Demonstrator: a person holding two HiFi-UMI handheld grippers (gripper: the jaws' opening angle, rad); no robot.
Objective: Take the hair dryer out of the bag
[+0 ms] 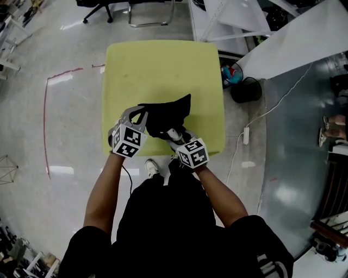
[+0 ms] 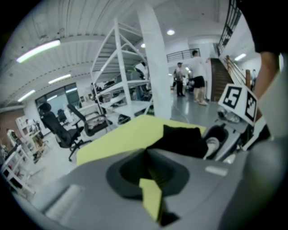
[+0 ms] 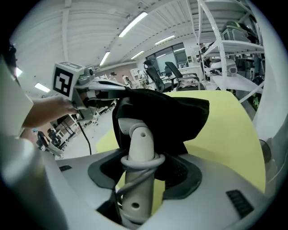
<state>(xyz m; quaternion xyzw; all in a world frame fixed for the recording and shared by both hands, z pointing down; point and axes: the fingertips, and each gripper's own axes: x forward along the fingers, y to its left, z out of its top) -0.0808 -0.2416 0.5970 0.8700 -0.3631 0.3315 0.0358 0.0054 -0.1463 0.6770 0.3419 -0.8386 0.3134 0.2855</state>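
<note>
A black bag (image 1: 168, 117) lies at the front of the yellow-green table (image 1: 163, 65). My left gripper (image 1: 139, 115) is shut on the bag's left edge; in the left gripper view its jaws (image 2: 146, 155) meet with the bag (image 2: 180, 139) just past them. My right gripper (image 1: 177, 137) is shut on the handle of the cream hair dryer (image 1: 173, 133) at the bag's near side. In the right gripper view the handle (image 3: 139, 143), with its cord looped round it, stands between the jaws of that gripper (image 3: 141, 173). The dryer's head is hidden inside the bag (image 3: 171, 117). The left gripper (image 3: 119, 90) holds the bag's upper rim.
Office chairs (image 1: 98, 8) stand beyond the table. White shelving (image 2: 121, 85) rises to the right. On the floor to the right are a dark bag (image 1: 246, 89) and a power strip (image 1: 246, 136) with its cable. Some people (image 2: 195, 81) stand far off.
</note>
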